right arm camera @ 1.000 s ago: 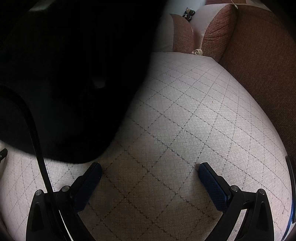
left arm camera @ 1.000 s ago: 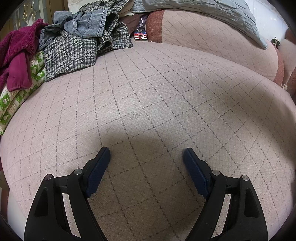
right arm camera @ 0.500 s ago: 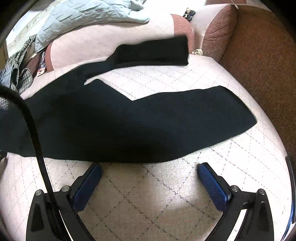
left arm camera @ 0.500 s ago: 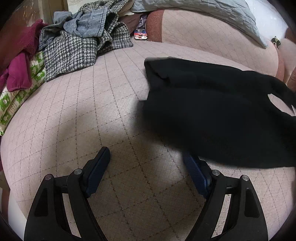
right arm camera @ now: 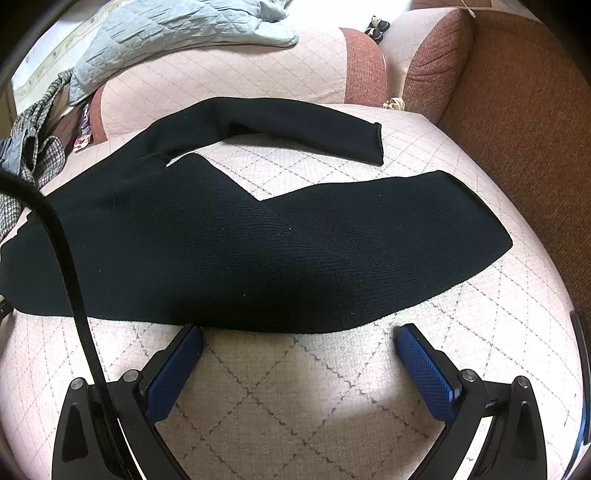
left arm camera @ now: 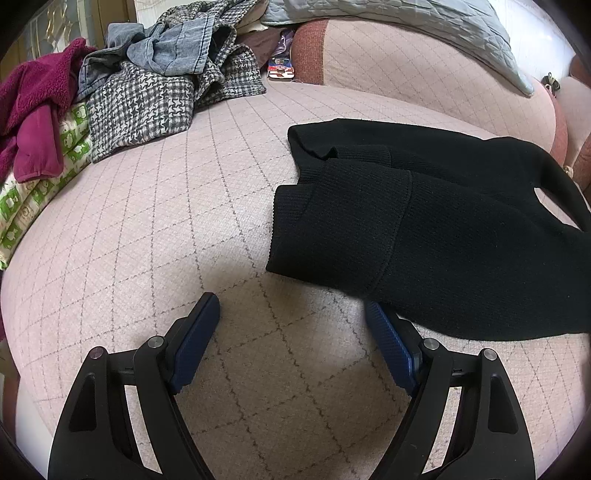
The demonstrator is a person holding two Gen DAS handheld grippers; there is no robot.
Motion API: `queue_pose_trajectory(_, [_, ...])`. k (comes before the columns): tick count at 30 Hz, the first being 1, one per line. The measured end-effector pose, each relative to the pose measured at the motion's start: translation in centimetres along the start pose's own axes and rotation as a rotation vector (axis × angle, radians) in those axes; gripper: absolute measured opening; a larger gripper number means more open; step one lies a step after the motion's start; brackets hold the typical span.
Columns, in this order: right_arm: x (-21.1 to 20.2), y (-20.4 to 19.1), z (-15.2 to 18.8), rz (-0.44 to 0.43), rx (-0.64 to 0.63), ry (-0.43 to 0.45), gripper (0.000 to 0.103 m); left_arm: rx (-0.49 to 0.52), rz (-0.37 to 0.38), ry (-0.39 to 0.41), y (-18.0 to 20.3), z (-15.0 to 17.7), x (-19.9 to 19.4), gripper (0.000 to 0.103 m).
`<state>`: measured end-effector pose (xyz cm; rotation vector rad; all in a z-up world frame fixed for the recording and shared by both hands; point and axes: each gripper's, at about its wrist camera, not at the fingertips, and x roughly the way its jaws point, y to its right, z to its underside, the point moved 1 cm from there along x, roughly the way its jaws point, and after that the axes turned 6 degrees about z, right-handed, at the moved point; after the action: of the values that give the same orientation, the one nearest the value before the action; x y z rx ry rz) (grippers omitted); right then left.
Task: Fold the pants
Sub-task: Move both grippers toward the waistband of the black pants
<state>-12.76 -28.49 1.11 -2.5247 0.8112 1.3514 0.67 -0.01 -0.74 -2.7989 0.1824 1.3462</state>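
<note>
Home living room: pink diamond-quilted sofa (left arm camera: 155,221) with bolster cushions (right arm camera: 236,79), heaped laundry (left arm camera: 147,85) (houndstooth, denim, magenta fleece), grey quilted blanket (right arm camera: 177,29) draped behind.

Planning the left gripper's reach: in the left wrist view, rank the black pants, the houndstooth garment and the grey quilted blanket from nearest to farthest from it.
From the left gripper:
1. Black pants: nearest, to the right, its edge at the right fingertip.
2. Houndstooth garment: farther, upper left, in the clothes pile.
3. Grey quilted blanket: farthest, top right, over the back cushion.

Black pants (left arm camera: 424,221) (waistband rumpled) lie beyond the spread left gripper (left arm camera: 293,314).
</note>
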Motion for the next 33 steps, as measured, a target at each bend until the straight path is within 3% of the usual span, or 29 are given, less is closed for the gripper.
queue_pose_trajectory(7, [-0.4,-0.2,-0.2,-0.026,-0.019,-0.018,0.103,0.03,-0.022,-0.041,0.5,0.1,-1.3,0.082])
queue_pose_trajectory(10, [-1.3,0.2,-0.4,-0.075,-0.067,-0.036,0.102,0.027,0.018,0.001,1.2,0.5,-3.6,0.082])
queue_pose_trajectory(17, [-4.7,1.2,-0.1,-0.221,-0.053,0.039,0.102,0.019,0.096,0.03,3.8,0.6,-6.8,0.082])
queue_pose_trajectory(33, [-6.8,3.5,-0.3,-0.191,0.001,0.088,0.102,0.067,0.122,0.044,7.8,0.6,-8.8,0.082])
